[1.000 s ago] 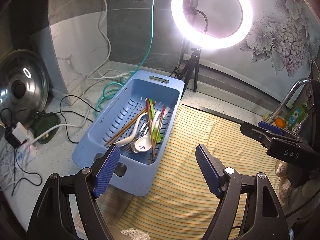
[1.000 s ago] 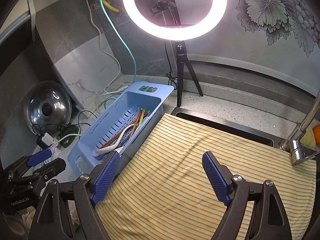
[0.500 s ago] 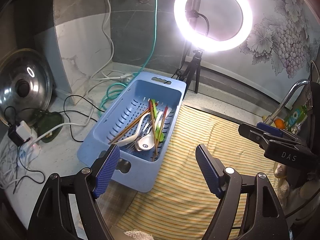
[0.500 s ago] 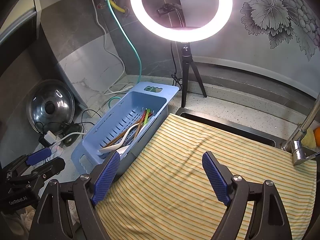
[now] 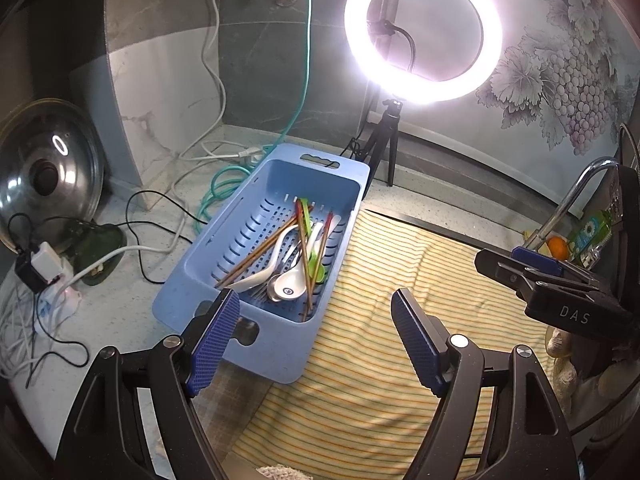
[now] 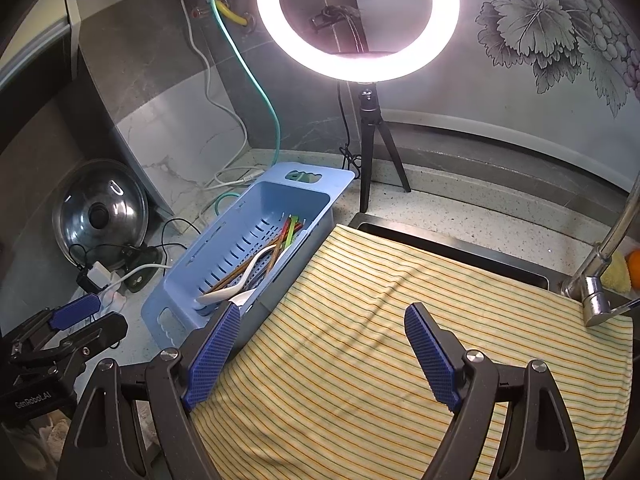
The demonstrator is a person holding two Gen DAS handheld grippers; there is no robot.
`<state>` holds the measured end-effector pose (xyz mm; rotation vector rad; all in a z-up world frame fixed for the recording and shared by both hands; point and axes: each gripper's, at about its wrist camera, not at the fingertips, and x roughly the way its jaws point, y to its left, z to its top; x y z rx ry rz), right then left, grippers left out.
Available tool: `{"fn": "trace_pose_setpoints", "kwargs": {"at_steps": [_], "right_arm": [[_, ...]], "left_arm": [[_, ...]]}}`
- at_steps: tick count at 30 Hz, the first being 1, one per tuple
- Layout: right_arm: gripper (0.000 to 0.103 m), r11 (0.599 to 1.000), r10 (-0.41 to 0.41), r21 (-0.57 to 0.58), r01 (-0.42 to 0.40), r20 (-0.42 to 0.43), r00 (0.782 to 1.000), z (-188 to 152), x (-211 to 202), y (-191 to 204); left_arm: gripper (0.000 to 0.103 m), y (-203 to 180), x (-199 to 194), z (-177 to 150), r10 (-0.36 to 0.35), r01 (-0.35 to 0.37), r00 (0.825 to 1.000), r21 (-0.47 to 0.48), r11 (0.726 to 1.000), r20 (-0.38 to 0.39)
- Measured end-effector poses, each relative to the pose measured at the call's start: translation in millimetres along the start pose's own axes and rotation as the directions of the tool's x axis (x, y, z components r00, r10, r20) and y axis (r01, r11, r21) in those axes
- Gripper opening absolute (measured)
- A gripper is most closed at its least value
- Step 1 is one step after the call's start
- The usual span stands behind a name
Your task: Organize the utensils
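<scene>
At far left of the left wrist view, a steel pot lid (image 5: 44, 172) leans against the wall above a white power strip (image 5: 50, 280) and tangled cables. Right of them, at frame centre, the blue slotted basket (image 5: 224, 248) sits on the counter, its right side on the edge of the striped cloth (image 5: 400, 280). Inside it lie white spoons (image 5: 292, 280), wooden chopsticks (image 5: 256, 256) and green and red chopsticks (image 5: 306, 220), heaped together. Along the bottom edge the left gripper (image 5: 316, 336) hangs just short of the basket's near end, fingers spread, nothing between them. Above, right of centre, a ring light (image 5: 424, 32) glares on its tripod. At right, the right gripper (image 6: 324, 348) hovers over the cloth, fingers spread and empty. A faucet (image 6: 608, 256) stands at far right.
</scene>
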<state>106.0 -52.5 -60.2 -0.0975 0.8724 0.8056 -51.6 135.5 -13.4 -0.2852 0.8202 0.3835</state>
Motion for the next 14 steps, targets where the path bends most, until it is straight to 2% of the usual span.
{"fn": "trace_pose_setpoints", "kwargs": {"at_steps": [14], "right_arm": [[0.081, 1.0, 0.0, 0.008, 0.0, -0.014, 1.0, -2.5, 4.8, -3.1]], "left_arm": [[0.078, 1.8, 2.3, 1.6, 0.025, -0.025, 1.0, 0.002, 1.0, 0.008]]}}
